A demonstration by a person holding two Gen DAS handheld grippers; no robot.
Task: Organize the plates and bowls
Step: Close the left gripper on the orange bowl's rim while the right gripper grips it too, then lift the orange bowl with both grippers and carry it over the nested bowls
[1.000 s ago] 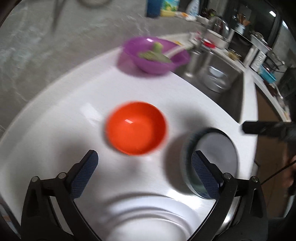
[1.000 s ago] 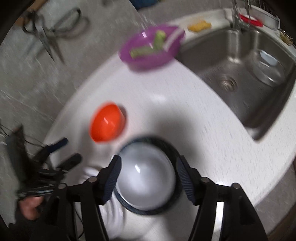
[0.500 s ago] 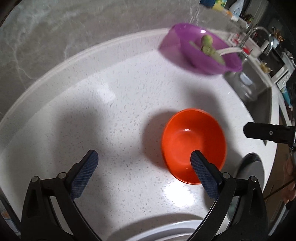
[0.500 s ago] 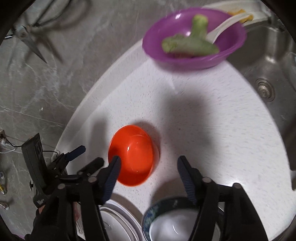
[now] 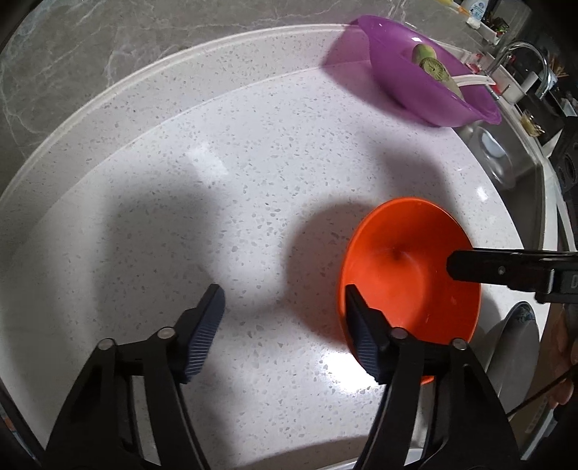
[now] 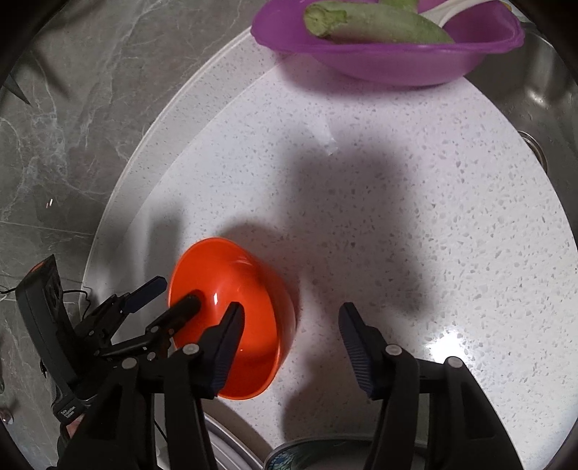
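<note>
On speckled white tabletop (image 5: 224,173), near its front edge: orange bowl (image 5: 408,285), upright, empty, glossy inside. Left gripper (image 5: 283,332) spread wide, holding nothing; left finger over bare tabletop, right finger at near-left rim of orange bowl, contact not certain. Right gripper (image 6: 289,347) likewise spread wide, holding nothing; its left finger in front of orange bowl (image 6: 231,318) as seen from right wrist, its right finger over bare tabletop, well apart from bowl. Seen from right wrist, left gripper's dark fingers (image 6: 180,307) at far-left side of orange bowl, one overlapping its rim. Seen from left wrist, one dark finger (image 5: 502,271) of right gripper reaching in from right above orange bowl. Farther back, by sink (image 6: 542,90): purple bowl (image 5: 422,72) holding green vegetable (image 6: 372,25) and white spoon (image 5: 469,79). At tabletop's near edge: bowl with blue patterned rim (image 6: 289,457), mostly hidden; white plate (image 6: 231,444) beside it, partly hidden behind right gripper's frame. Grey marble surface (image 6: 72,108) beyond tabletop's curved edge. Faucet (image 5: 527,58) and clutter at far right, too small to itemise.
</note>
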